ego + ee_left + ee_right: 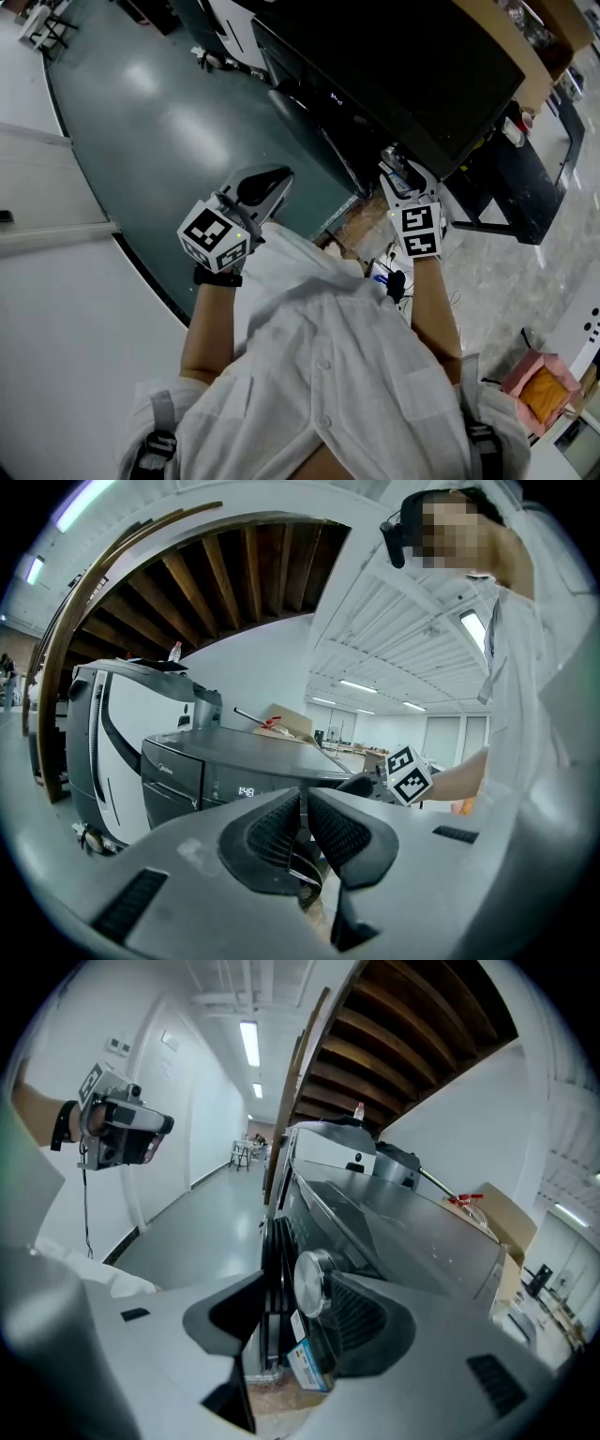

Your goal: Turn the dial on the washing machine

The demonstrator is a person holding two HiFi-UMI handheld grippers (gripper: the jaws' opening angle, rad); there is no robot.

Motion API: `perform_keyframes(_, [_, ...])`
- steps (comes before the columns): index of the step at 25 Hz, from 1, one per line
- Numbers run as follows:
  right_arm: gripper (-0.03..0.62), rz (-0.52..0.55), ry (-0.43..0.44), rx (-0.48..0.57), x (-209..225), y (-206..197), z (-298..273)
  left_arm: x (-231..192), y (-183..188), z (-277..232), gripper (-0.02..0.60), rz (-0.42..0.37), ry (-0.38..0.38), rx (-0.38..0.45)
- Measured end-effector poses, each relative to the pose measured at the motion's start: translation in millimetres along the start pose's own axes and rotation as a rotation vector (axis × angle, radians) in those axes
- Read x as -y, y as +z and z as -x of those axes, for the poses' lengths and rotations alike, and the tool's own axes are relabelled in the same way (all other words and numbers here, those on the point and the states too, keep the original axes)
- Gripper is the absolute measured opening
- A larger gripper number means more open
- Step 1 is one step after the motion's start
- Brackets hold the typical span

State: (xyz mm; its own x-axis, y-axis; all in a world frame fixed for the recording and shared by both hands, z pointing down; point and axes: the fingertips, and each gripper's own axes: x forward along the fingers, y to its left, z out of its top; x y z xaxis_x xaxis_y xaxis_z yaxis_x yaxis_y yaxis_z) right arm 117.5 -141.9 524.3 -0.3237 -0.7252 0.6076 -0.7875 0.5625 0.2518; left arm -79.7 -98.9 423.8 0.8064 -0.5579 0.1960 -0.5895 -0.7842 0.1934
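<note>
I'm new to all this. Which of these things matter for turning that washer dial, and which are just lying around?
For the job: silver dial, between the open right tongs; dark washing machine that carries it.

Lying about: cardboard box beyond the washer's top; white machine beside it; pink bag off to the side; left tongs, shut, empty.

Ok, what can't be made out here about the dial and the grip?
Setting of the dial: the right gripper view shows it at a slant, and its markings are too small to read.
Head view: the dial is hidden behind the right gripper.
Contact: cannot tell whether a pad touches the dial.
</note>
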Motion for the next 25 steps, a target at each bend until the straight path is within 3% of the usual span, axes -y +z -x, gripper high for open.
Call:
perform_keyframes(7, [0.228, -0.053, 0.029, -0.046, -1.9, -18.9, -0.7, 3.5, -0.7, -6.4, 0.017, 0.004, -0.018, -0.005])
perform_keyframes(18, [0.224, -0.067, 0.033, -0.034, -3.0, -19.4, 0.0, 3.3, -1.8, -6.3, 0.017, 0.001, -0.015, -0.006])
perform_keyframes(25, [0.207, -0.110, 0.021, 0.052, 6.3, 0.6, 19.3, -2.0, 3.2, -1.5, 0.017, -0.007, 0.011, 0.007])
